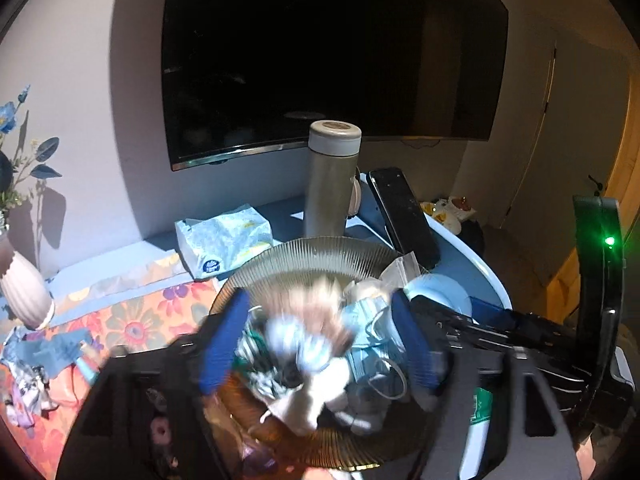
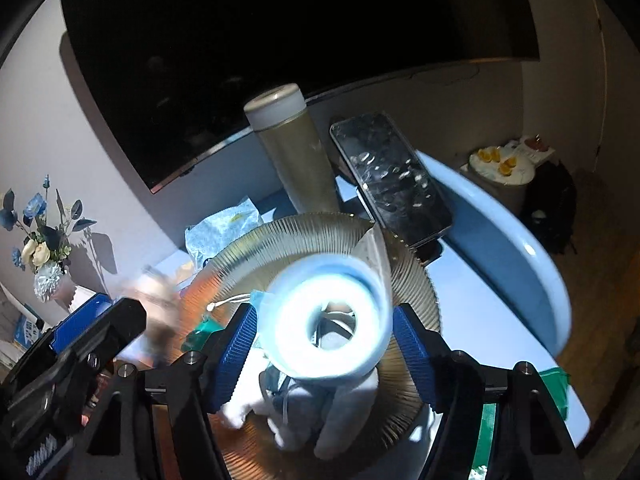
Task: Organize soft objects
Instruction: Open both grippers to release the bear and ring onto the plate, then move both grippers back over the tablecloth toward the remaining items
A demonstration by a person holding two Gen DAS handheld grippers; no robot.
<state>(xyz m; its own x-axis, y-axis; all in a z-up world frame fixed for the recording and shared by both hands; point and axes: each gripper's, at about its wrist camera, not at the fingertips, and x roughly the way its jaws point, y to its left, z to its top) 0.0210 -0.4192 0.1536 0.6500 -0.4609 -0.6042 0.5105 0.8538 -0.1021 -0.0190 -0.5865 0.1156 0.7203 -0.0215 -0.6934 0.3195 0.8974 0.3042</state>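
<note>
I see blue bench (image 1: 280, 216) below dark screen (image 1: 332, 52). Ribbed glass bowl (image 1: 320, 252) holds masks (image 1: 368, 344), toys. Left tool (image 1: 316, 340) spread; right tool (image 2: 326, 344) pinching tape roll (image 2: 328, 320).

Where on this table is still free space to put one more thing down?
Bare blue table lies right of the ribbed glass bowl, below the phone. A smaller patch sits between the tissue pack and the thermos. The bowl and the floral cloth are crowded.
</note>
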